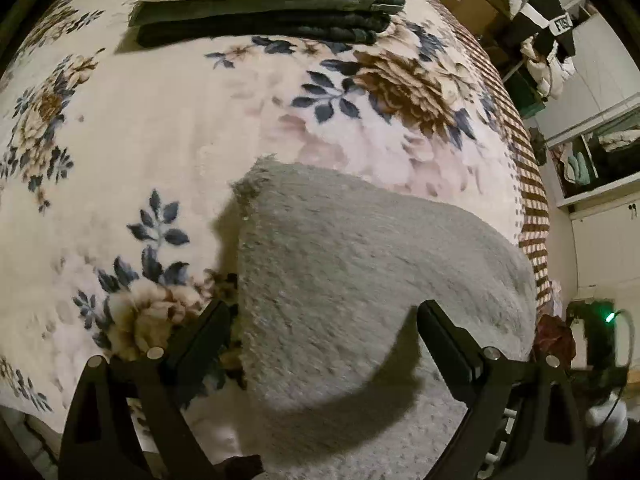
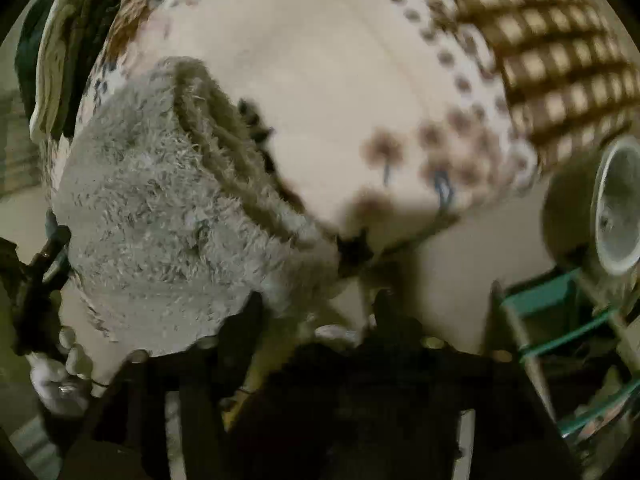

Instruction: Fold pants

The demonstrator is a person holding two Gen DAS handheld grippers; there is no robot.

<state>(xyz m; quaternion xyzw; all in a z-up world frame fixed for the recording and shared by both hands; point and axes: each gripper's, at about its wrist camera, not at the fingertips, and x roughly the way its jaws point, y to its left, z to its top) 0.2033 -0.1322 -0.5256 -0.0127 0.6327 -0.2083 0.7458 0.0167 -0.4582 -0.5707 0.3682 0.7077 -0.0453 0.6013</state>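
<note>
Your left gripper gapes wide over the grey pants at the bed's near edge — right gripper's jaws blurred, can't tell.

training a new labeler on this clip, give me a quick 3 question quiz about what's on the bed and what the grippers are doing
1. True or false: the left gripper is open, its fingers spread on either side of the fluffy grey pants.
2. Multiple choice: what tops the stack of folded clothes at the far side of the floral blanket?
A. a cream garment
B. a red garment
C. a striped towel
3. Short answer: can the right wrist view show whether the right gripper is open or shut?

Key:
1. True
2. A; dark folded garments lie beneath it
3. No; its fingers are dark and blurred there
</note>
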